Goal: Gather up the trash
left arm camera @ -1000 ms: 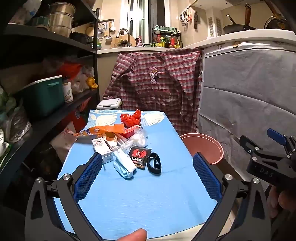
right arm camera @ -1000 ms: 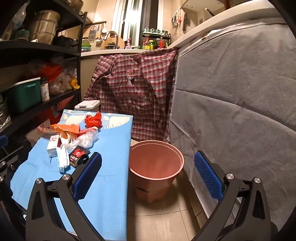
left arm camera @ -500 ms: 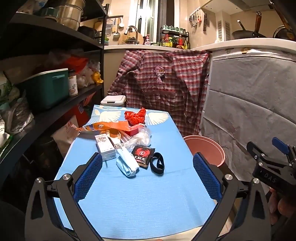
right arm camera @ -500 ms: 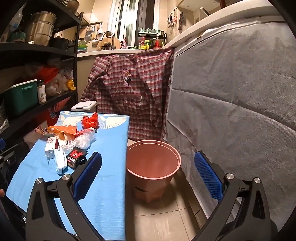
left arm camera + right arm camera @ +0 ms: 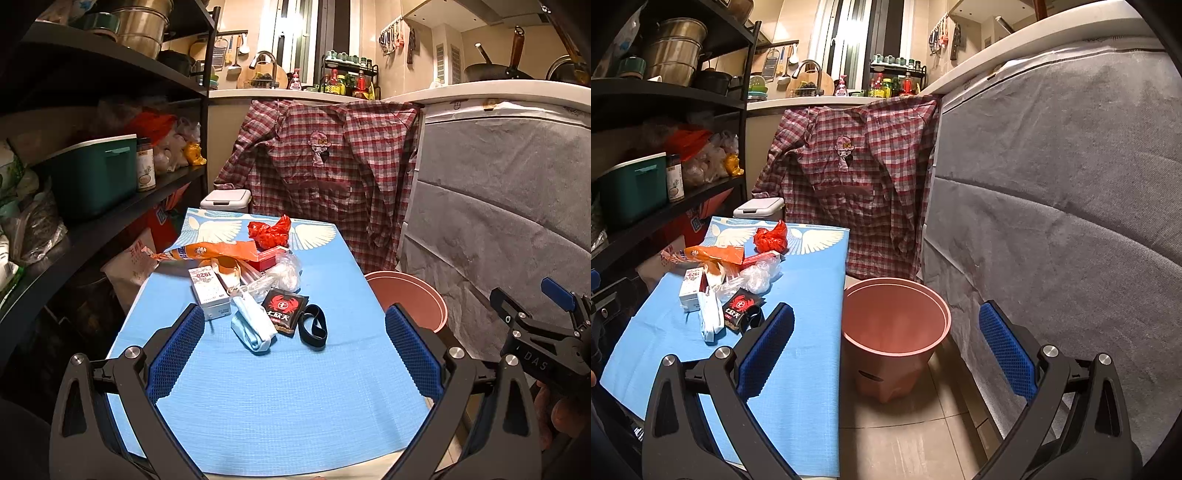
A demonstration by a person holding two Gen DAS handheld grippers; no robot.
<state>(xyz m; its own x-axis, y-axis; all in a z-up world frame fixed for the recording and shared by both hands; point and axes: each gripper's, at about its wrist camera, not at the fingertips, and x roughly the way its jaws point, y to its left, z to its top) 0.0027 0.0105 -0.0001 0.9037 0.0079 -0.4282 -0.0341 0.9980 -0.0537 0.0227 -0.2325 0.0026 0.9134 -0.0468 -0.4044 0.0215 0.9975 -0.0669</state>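
With both tongs, left (image 5: 293,347) and right (image 5: 886,343), spread wide and empty, you have drawn closer to the trash pile (image 5: 255,291) mid-table (image 5: 295,406), the bin (image 5: 895,317) still empty beside it, so start collecting.

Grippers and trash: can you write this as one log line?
left gripper: open, empty | right gripper: open, empty | trash: on table | bin: empty
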